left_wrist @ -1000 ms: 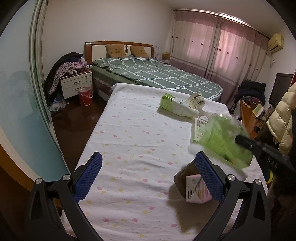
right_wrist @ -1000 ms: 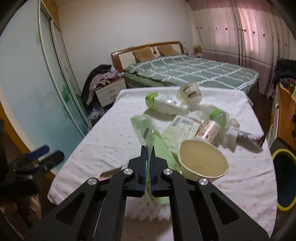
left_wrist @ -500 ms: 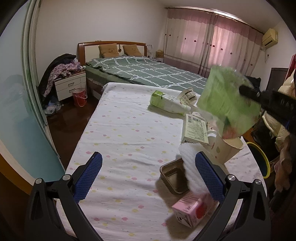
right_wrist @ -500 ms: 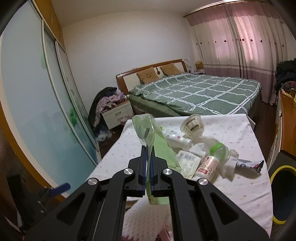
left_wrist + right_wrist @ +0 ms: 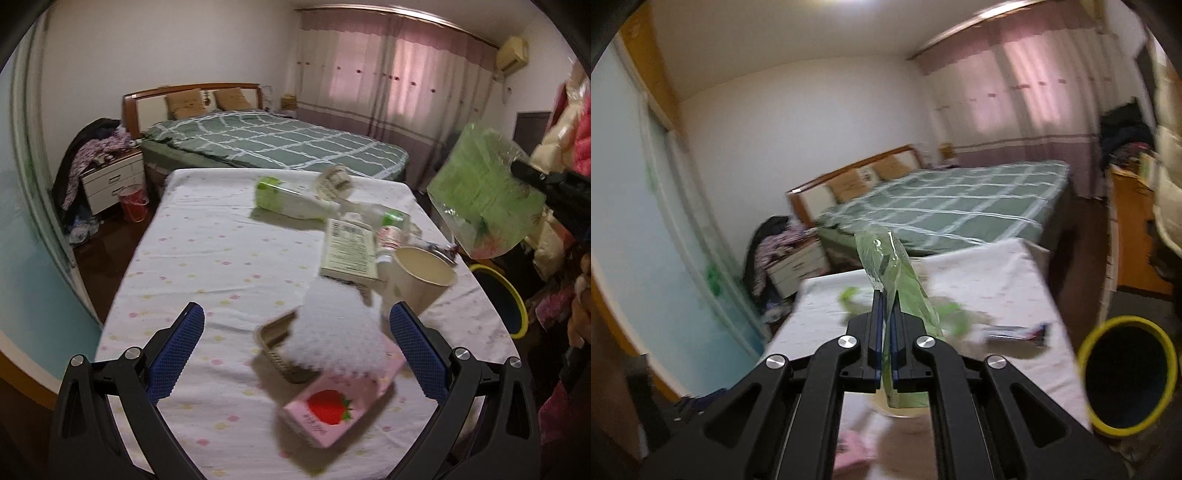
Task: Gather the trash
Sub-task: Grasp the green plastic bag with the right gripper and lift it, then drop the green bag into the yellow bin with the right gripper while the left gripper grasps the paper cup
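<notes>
Green wrapper going up off the table

The right gripper (image 5: 885,314) is pinching the green wrapper (image 5: 905,295) tight in the air; the left gripper (image 5: 295,345) is hanging wide open over the table (image 5: 221,258)

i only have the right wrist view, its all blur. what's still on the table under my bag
Observer: A paper cup stands upright near the table's right edge, right below the green bag.
Operator: anything close to the left gripper
Observer: A pink strawberry carton lies on its side between the open fingers of the left gripper, untouched.
Operator: is the bag held well
Observer: From the left wrist camera, the right gripper pinches only the bag's upper right edge; the rest hangs free above the table.
Operator: and the bin
Observer: The yellow-rimmed bin sits on the floor just past the table's right edge, below the bag.
</notes>
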The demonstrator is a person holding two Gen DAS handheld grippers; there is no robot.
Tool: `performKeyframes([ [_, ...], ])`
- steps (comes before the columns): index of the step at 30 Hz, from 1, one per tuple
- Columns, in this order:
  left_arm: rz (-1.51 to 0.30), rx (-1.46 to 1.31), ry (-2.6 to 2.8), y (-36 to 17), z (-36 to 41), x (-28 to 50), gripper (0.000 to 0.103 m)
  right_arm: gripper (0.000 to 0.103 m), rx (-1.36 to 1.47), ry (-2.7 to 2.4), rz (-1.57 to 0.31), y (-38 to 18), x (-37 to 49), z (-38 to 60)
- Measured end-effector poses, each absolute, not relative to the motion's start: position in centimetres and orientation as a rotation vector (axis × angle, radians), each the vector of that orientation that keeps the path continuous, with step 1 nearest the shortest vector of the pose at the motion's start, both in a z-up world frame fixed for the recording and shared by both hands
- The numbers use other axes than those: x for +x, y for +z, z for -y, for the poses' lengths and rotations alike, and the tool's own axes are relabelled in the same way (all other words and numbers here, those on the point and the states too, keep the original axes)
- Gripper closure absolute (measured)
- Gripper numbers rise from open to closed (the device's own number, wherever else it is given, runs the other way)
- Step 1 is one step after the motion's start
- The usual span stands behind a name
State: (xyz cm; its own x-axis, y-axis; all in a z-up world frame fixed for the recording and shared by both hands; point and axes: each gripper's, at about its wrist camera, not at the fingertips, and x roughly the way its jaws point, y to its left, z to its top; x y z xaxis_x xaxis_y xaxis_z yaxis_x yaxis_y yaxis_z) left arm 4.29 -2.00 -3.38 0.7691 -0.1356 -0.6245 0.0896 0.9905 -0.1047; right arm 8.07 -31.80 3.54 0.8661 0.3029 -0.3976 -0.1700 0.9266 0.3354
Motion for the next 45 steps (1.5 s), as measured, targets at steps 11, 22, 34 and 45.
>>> performKeyframes([
  [11, -0.716, 0.033, -0.270, -4.5, 10.2, 6.4, 0.004, 0.099, 0.388, -0.127, -0.537, -3.3, 9.5, 45.3],
  [22, -0.822, 0.093, -0.317, -7.6, 15.6, 10.2, 0.004, 0.086, 0.416, -0.308, -0.654, -10.5, 12.0, 52.2],
  [34, -0.887, 0.116, -0.285, -9.9, 17.2, 13.9, 0.004, 0.064, 0.448, -0.320, -0.639, -11.0, 10.9, 53.3],
  [45, -0.836, 0.112, -0.269, -9.3, 17.6, 14.7, 0.027, 0.063, 0.470, -0.288, -0.628, -10.2, 9.8, 52.6],
])
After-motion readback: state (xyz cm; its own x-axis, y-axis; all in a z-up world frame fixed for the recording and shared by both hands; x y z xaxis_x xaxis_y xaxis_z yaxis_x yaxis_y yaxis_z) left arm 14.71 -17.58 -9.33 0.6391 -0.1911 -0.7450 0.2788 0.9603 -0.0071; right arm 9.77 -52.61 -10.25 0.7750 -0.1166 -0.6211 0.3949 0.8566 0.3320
